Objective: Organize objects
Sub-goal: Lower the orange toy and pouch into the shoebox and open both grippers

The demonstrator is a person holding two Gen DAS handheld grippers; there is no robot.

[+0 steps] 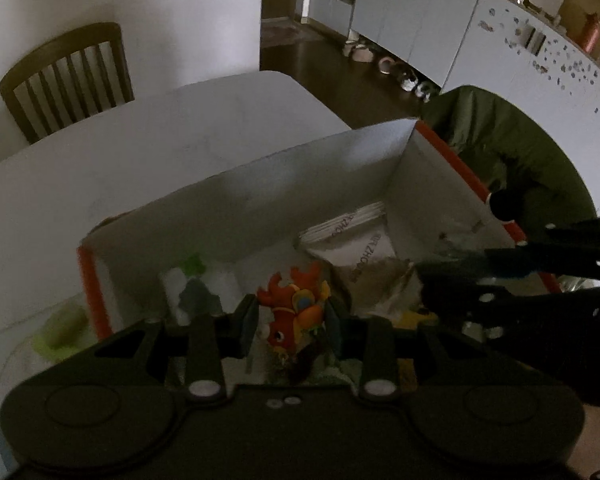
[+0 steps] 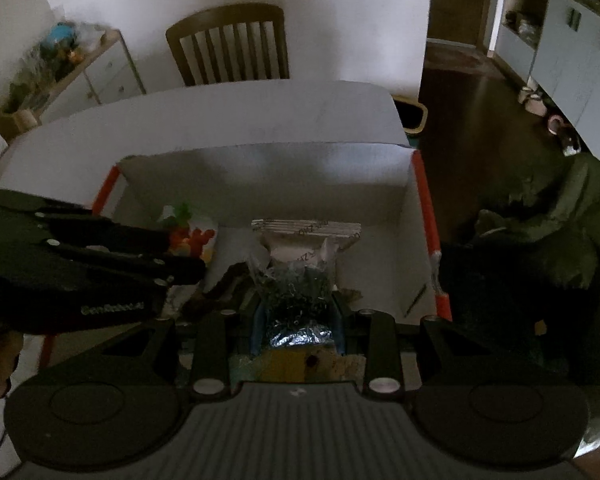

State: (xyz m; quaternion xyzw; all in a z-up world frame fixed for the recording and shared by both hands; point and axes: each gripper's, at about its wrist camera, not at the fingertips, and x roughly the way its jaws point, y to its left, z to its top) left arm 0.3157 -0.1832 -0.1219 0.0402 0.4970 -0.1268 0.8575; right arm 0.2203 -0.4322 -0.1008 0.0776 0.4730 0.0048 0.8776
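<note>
A white cardboard box (image 1: 260,204) (image 2: 260,176) with orange edges stands on the white table (image 1: 140,152). My left gripper (image 1: 293,320) is shut on an orange-red plush toy (image 1: 296,312), held just above the box's near left part. My right gripper (image 2: 298,320) is shut on a clear bag of dark bits (image 2: 296,296), held over the box's middle. Each gripper shows in the other's view: the right gripper (image 1: 460,280), the left gripper (image 2: 180,268). A printed paper packet (image 1: 360,248) (image 2: 308,232) and a white and green item (image 1: 192,276) lie inside the box.
A lime-green object (image 1: 60,332) lies on the table left of the box. A wooden chair (image 1: 68,76) (image 2: 228,44) stands behind the table. A dark green jacket (image 1: 508,152) (image 2: 560,216) hangs right of the box. Cabinets (image 1: 420,20) line the far wall.
</note>
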